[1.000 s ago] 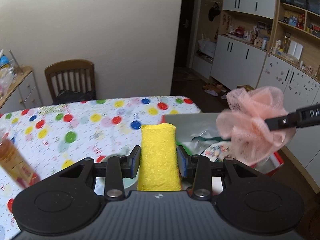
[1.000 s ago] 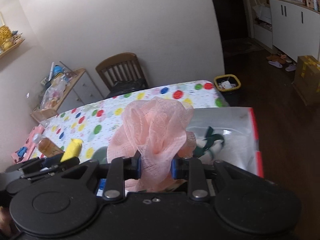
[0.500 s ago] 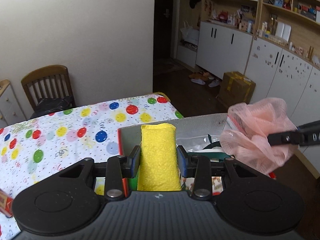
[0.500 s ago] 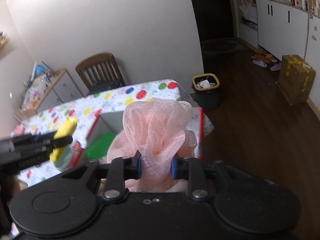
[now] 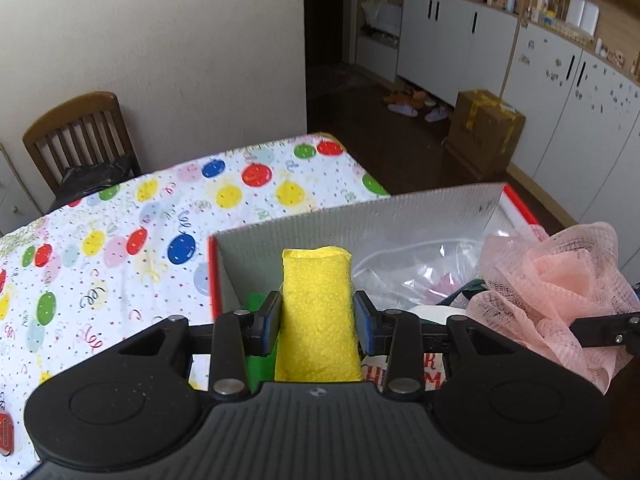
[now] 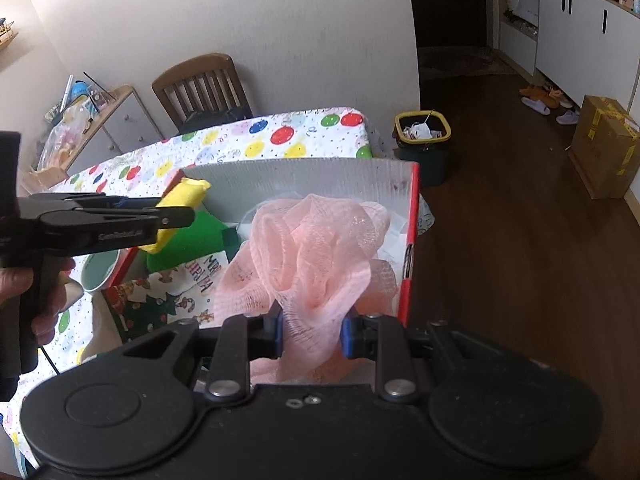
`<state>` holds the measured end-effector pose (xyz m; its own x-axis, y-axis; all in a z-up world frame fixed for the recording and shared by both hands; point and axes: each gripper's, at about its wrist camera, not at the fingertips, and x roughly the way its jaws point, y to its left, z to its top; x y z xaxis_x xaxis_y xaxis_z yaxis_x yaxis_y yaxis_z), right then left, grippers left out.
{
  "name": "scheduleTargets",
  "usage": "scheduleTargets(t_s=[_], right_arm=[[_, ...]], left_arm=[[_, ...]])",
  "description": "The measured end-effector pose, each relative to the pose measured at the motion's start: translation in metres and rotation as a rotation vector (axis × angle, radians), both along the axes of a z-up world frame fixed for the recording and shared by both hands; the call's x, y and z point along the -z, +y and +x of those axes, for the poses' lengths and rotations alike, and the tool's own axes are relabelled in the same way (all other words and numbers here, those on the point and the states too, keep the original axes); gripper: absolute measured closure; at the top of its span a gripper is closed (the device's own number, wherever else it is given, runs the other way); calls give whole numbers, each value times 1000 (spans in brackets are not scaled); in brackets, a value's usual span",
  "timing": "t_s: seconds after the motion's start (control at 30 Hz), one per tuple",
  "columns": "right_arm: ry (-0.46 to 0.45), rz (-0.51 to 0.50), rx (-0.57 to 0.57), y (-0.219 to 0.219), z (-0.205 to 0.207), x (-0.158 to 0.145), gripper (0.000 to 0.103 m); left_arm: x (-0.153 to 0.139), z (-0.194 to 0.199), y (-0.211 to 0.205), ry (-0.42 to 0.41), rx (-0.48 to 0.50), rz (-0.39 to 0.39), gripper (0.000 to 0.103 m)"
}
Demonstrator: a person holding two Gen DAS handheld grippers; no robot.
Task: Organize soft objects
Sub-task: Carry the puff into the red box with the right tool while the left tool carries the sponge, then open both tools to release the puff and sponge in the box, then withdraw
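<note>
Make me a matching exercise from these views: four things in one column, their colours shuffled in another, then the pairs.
Things:
1. sponge in the left hand-held gripper
2. mesh puff in the right hand-held gripper
3. chair
4. felt piece in the box

Colours:
A. brown
B. green
C. yellow
D. pink

Pairs: 1-C, 2-D, 3-A, 4-B

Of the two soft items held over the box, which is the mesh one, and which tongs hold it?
The pink bath pouf, pinched in the right tongs: ruffled netting. The yellow sponge in the left tongs is a dense, smooth-sided block.
</note>
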<state>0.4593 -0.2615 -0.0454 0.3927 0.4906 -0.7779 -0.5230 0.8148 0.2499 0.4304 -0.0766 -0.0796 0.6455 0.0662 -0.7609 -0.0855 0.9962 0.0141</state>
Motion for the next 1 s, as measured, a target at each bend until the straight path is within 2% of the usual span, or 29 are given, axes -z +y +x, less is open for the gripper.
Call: scheduleTargets(t_s=[0.5,0.7,0.8,0.87,0.9,1.0], right_arm=[[7,-25,-10,15,17,12,78],[-3,-15,-25,9,16,4,68],[-16,-5,-19,4,15,0,59],[-21,5,-15,2,14,-3,56],[-26,9,-14,1,13,-5,55],[-47,10,-14,-1,10,-10,41]], left_arm=[[36,21,-7,138,16,-9,65],[37,18,-4,139,12,-19,65],[31,14,-6,117,6,5,51],[25,10,-6,86,0,15,37],[21,8,-6,69,-4,15,36],[10,-1,-5,26,-11,4,35]])
